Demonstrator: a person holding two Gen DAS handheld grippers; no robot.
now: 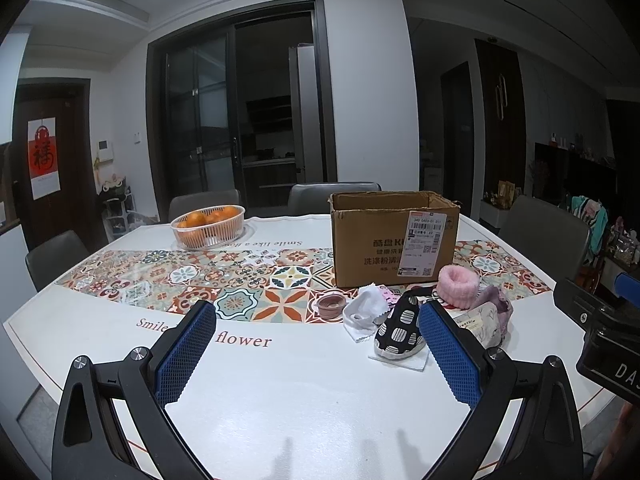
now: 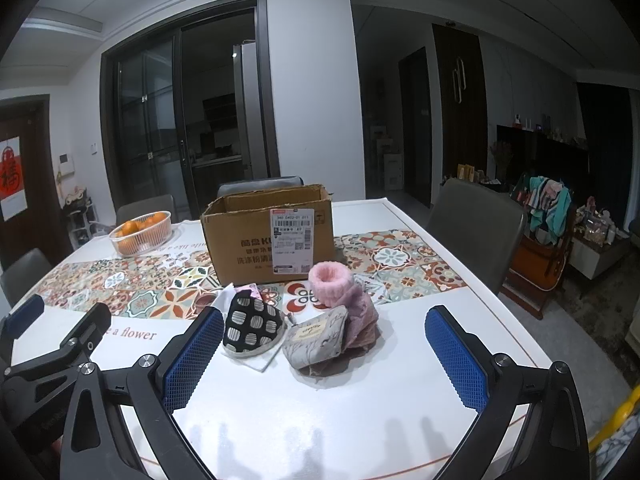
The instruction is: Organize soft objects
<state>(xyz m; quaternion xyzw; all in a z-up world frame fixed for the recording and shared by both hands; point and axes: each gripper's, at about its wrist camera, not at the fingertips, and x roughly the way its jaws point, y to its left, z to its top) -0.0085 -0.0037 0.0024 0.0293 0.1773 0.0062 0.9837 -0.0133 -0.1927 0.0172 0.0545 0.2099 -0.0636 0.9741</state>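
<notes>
Hovering: L gripper (image 1: 316, 322), R gripper (image 2: 326, 330), jaws apart.

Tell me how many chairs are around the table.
4 visible. Two at the far side behind the cardboard box: one left, one centre. One at the left end, one at the right end. Any on the near side would be hidden.

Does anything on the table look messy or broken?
Yes. The soft things lie jumbled in a heap before the cardboard box, not inside it. The box's top flaps look torn and ragged.
</notes>
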